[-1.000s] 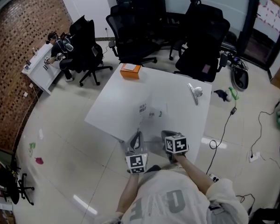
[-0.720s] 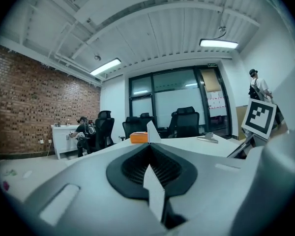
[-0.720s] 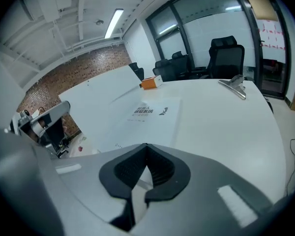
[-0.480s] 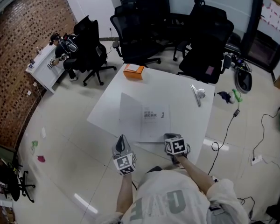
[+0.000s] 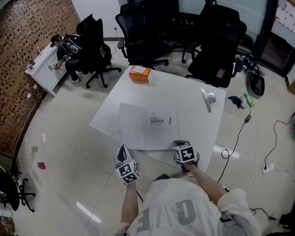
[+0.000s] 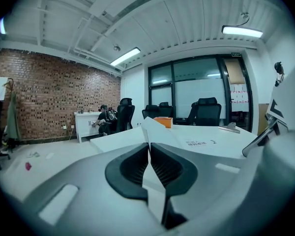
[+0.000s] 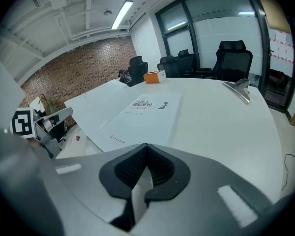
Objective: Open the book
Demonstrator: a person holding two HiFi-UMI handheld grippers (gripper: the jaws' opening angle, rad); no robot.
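A thin white book (image 5: 160, 124) lies open on the white table (image 5: 187, 95), its cover (image 5: 132, 124) folded out to the left. My left gripper (image 5: 122, 152) is at the table's near edge, at the cover's near left corner. In the left gripper view the cover (image 6: 148, 129) runs as a thin sheet between the pads; the jaws are opening but still pinch it. My right gripper (image 5: 180, 144) is shut at the near edge, by the book's right corner. In the right gripper view the printed page (image 7: 140, 113) lies just ahead of the right gripper (image 7: 146, 146).
An orange box (image 5: 139, 73) sits at the table's far corner and a silvery tool (image 5: 205, 98) at its right side. Black office chairs (image 5: 147, 33) ring the far side. A person sits at a white desk (image 5: 42, 70) far left. Cables (image 5: 236, 141) trail on the floor right.
The cover went from standing up to lying flat on the left. My left gripper moved left and down with it. The right gripper stayed in place.
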